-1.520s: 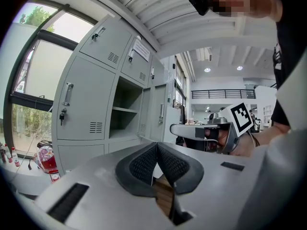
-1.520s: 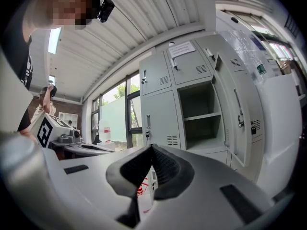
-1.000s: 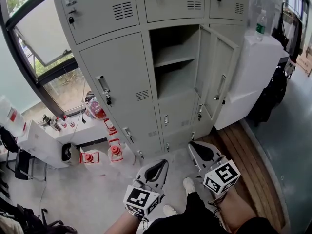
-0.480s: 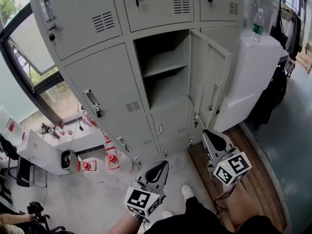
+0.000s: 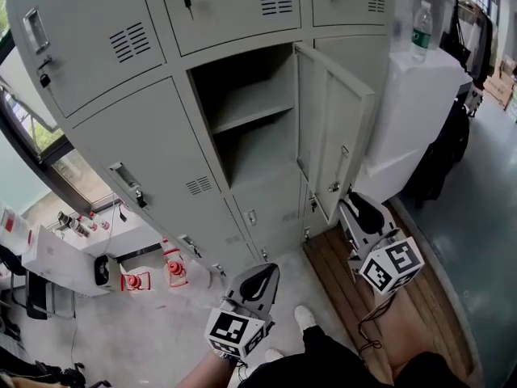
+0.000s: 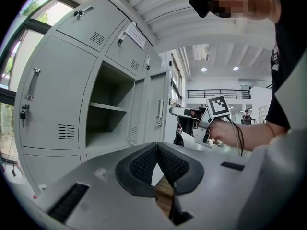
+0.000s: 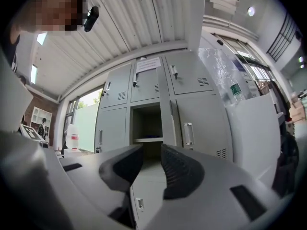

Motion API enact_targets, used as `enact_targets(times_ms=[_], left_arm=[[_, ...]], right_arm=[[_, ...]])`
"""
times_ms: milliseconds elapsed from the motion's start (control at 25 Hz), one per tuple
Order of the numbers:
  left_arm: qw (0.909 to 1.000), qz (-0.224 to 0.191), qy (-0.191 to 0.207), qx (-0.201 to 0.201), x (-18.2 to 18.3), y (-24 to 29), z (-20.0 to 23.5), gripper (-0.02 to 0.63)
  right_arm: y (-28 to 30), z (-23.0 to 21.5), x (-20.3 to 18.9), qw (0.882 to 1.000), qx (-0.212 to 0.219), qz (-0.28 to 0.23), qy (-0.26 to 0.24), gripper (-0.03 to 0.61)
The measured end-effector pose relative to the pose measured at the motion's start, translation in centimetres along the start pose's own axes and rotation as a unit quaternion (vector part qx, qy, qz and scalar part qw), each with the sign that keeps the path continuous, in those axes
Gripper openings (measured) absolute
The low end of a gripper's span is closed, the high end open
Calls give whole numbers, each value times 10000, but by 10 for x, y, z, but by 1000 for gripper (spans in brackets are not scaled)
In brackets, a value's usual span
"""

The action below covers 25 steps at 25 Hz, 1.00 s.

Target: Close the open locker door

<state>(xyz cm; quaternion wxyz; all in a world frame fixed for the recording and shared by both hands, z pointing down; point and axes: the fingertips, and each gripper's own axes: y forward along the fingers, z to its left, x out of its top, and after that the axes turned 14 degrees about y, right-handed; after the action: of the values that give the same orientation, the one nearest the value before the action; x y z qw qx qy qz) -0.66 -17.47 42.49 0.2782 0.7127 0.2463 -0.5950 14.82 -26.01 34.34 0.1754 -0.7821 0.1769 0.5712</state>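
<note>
The grey locker bank fills the head view. One middle compartment (image 5: 242,115) stands open, with a shelf inside and nothing on it. Its door (image 5: 335,132) swings out to the right, handle (image 5: 341,164) on the outer face. My right gripper (image 5: 362,208) is low, just below and in front of the door's bottom edge, apart from it. Its jaws are opening, with nothing between them (image 7: 152,164); past them I see the open compartment (image 7: 146,128) and the door (image 7: 199,123). My left gripper (image 5: 260,277) hangs lower, near my feet, jaws shut and empty (image 6: 157,150).
A white cabinet (image 5: 420,103) with a water bottle (image 5: 420,27) on top stands right of the lockers. A wooden platform (image 5: 355,285) lies under the right gripper. Red items (image 5: 174,269) sit on the floor at the left, below a window.
The right gripper has risen towards the open door and its jaws have parted. The lockers have slid left and nearer in the head view. The left gripper has hardly moved.
</note>
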Motion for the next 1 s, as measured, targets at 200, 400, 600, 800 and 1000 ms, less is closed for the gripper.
enact_targets(times_ms=[200,400,600,800,1000], left_arm=[[10000,38,-38,-40,-3,17,2,15],[9999,144,-25,-46,-8,25,7,15],[9999,113,-20,-5,-7,31,13,15],[9999,129,19,30,-8,33,20,15],[9997,214,-54,82,-11,32,28,15]], right_arm=[[11,-19,10,9999,48,-53,130,209],[23,-28,17,9996,186,-61,197,234],[34,-32,20,9991,372,-37,223,262],[45,-27,18,9978,600,80,285,272],[52,-23,13,9958,804,239,355,212]])
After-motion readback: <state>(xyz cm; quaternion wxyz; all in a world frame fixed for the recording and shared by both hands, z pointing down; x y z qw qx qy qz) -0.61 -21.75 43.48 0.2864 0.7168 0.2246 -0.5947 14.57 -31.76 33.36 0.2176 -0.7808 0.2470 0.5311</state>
